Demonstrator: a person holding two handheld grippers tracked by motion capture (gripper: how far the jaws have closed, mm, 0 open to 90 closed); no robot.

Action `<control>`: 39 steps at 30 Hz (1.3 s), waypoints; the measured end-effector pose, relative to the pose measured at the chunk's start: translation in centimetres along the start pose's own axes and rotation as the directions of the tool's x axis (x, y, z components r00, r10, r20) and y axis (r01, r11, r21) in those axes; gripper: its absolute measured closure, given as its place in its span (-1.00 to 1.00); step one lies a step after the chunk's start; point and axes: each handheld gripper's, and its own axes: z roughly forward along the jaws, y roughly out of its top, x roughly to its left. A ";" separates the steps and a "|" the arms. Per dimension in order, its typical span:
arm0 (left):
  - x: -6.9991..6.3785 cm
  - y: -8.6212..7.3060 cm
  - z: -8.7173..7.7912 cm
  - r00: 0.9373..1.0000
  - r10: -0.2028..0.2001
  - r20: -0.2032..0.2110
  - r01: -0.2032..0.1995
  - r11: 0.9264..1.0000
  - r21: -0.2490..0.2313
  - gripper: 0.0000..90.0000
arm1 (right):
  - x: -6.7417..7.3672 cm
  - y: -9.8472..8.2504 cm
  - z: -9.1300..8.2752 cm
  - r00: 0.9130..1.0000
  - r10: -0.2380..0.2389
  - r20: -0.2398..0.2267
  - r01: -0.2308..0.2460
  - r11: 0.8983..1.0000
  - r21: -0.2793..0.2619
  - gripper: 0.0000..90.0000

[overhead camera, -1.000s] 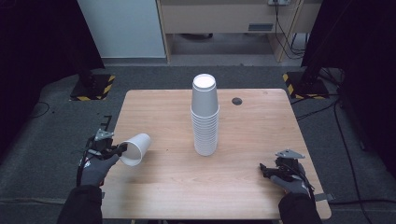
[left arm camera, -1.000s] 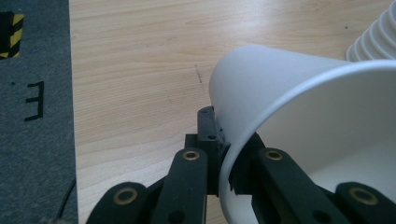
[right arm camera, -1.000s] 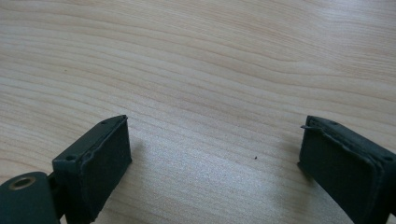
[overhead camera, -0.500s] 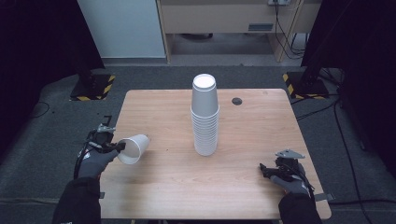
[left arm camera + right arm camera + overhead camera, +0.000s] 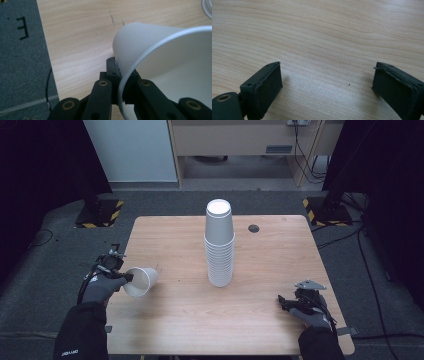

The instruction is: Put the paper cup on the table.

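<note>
Dark curtains and grey carpet ring the wooden table [image 5: 175, 235], with a pale cabinet at the far wall. At the table's left edge my left gripper [image 5: 125, 276] is clamped on the rim of a single white paper cup [image 5: 142, 280]; the left gripper view shows that rim pinched between the two jaws, one inside the mouth and one outside. I hold the cup on its side, mouth toward me and base pointing right toward the centre. A tall stack of upturned white cups [image 5: 219, 245] stands at mid-table, well apart from the held one. Near the right corner, my right gripper [image 5: 286, 302] rests low over bare wood, jaws spread wide with nothing between them.
</note>
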 end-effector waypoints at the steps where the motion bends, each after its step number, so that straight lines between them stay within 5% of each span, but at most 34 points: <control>1: 0.0 0.1 0.0 1.000 0.001 -0.003 -0.001 1.000 0.007 0.91 | 0.0 0.0 0.0 1.000 0.000 0.000 0.000 1.000 0.000 -0.80; 18: 0.3 0.8 0.5 0.999 -0.005 0.035 0.000 0.989 0.147 0.91 | 0.0 0.0 0.0 1.000 -0.001 -0.001 0.001 1.000 0.000 -0.80; 29: -0.2 1.3 1.0 0.998 -0.021 0.051 0.009 0.970 0.242 0.91 | 0.0 0.0 0.0 1.000 0.000 -0.001 0.000 1.000 0.000 -0.81; 39: -1.1 2.3 1.6 0.999 -0.031 0.010 0.026 0.945 0.325 0.90 | 0.0 0.0 0.0 1.000 0.000 -0.003 0.000 1.000 0.001 -0.81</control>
